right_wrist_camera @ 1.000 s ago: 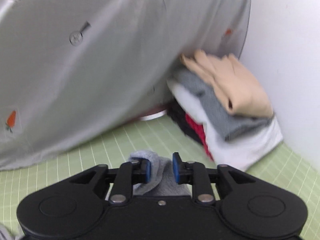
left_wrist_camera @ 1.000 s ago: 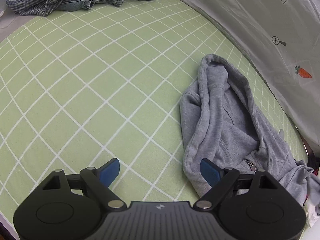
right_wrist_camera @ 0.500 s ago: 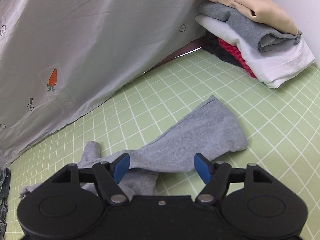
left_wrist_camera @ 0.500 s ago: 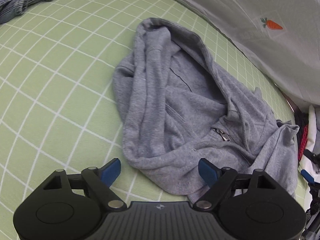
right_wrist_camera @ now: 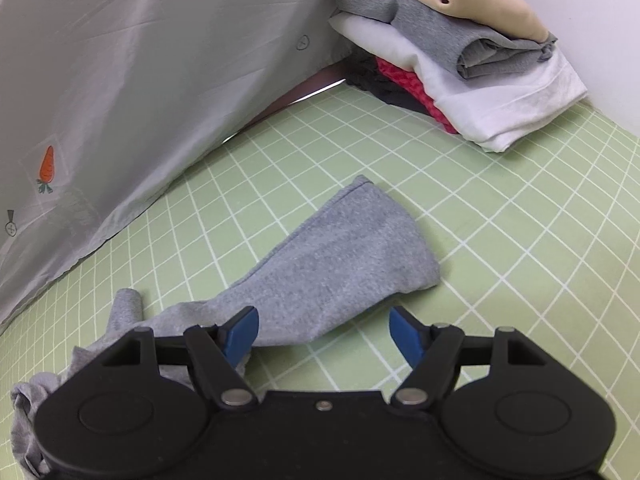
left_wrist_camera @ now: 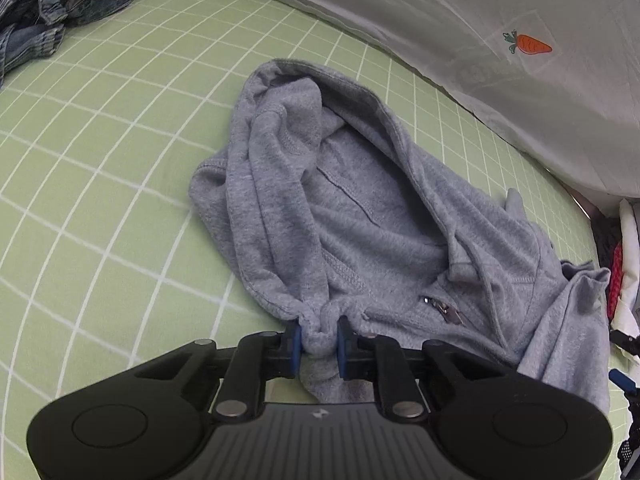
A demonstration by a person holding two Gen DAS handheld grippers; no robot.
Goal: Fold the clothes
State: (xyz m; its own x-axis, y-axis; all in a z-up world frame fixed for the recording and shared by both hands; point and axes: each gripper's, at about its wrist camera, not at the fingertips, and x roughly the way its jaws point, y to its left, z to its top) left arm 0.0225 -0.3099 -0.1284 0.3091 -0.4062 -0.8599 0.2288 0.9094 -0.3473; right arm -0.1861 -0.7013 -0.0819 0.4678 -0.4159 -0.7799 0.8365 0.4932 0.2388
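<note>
A grey zip hoodie [left_wrist_camera: 360,216] lies crumpled on the green checked sheet [left_wrist_camera: 100,160], its hood toward the far side. My left gripper [left_wrist_camera: 318,340] is at its near edge, jaws closing, with a bunch of the grey fabric pinched between the blue pads. In the right wrist view a grey sleeve [right_wrist_camera: 340,264] of the hoodie stretches out flat on the sheet. My right gripper [right_wrist_camera: 324,332] hovers just above the sleeve's near part, wide open, and its pads are not pressing on the cloth.
A stack of folded clothes [right_wrist_camera: 460,52] stands in the far right corner against the white wall. A grey cloth with carrot prints [right_wrist_camera: 100,100] hangs along the back. Denim and plaid garments [left_wrist_camera: 52,12] are heaped at the far left.
My left gripper moved onto the hoodie's near edge and closed on a bunch of fabric. My right gripper let go of grey cloth, opened wide and sank toward the sleeve.
</note>
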